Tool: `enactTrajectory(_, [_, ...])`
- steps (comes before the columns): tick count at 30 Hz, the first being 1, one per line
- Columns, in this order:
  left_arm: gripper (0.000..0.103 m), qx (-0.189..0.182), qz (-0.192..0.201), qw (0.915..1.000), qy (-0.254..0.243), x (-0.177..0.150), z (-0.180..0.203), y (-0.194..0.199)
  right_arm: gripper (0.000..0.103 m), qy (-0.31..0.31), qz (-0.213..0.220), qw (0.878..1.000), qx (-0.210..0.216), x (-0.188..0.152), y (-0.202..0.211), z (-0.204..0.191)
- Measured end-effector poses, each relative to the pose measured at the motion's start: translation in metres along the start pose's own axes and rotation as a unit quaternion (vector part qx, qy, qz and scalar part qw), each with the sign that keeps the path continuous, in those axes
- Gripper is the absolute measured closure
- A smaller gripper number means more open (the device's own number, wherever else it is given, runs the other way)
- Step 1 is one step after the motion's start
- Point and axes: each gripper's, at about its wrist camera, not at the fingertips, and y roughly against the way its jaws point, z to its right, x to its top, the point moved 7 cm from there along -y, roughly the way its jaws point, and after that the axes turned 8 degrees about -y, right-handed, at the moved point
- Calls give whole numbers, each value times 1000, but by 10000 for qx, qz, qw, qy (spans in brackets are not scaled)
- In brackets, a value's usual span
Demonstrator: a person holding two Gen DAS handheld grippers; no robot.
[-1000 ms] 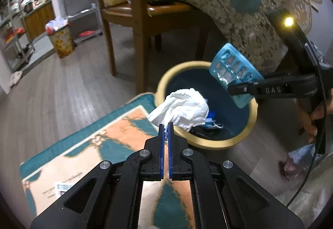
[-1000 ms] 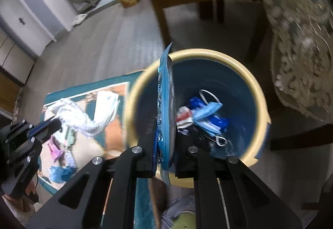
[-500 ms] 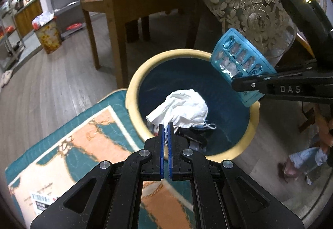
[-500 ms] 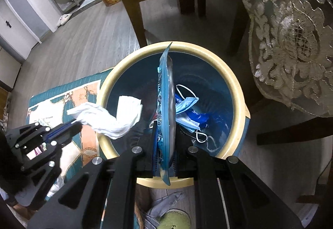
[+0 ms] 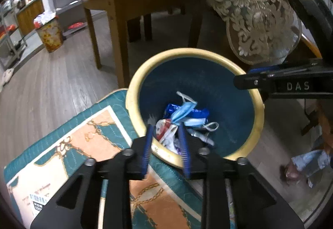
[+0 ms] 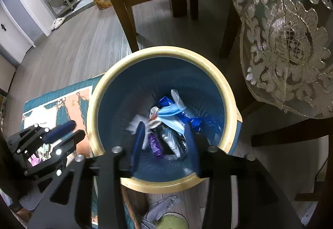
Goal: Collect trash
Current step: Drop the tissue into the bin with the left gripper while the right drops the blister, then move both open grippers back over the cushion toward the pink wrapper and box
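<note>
1. Round blue bin with a cream rim on the floor beside a teal-and-orange rug; trash heaped at its bottom.
2. Left gripper and right gripper poised above the rim, jaws spread wide, holding nothing.
3. Drop step apparently finished; next, a turn toward leftover litter on the rug.

Left gripper over bin rim, jaws apart, nothing held.

Yellow-rimmed bin holds a blue face mask and wrappers. Right gripper reaches over the bin's far-right rim. Patterned mat lies left of the bin; chair stands behind it.
</note>
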Motion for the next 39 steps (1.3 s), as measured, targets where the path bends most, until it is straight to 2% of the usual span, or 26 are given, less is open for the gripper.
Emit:
enactTrajectory(4, [55,65,120,9999,21,0,-5,14,43,32,98,9999,39,3,5,-6])
enactTrajectory(6, [44,120,172,9998,54,-1,-10,24,32,66,170,9998,82,5,9,-12])
enactTrajectory(9, [32,183,274,9993,149,-5,-20,42,22,100,278,9995,133,8,16,-21])
enactTrajectory(12, [24,312,363,9986,233,-10,-30,59,13,106,373,9990,212,10,21,-31])
enactTrajectory(19, [18,600,487,9957,504,-31,-62,101,10,231,528,9978,316,10,31,-64])
enactTrajectory(25, [17,900,545,9905,881,-61,-100,142,9,566,483,9958,530,-1,30,-116])
enactTrajectory(33, [15,1482,502,9760,1518,-119,-165,192,8,1084,193,9908,792,-27,12,-190])
enactTrajectory(39, [15,1845,331,9617,2002,-167,-209,215,8,1521,-58,9856,742,-53,-10,-239])
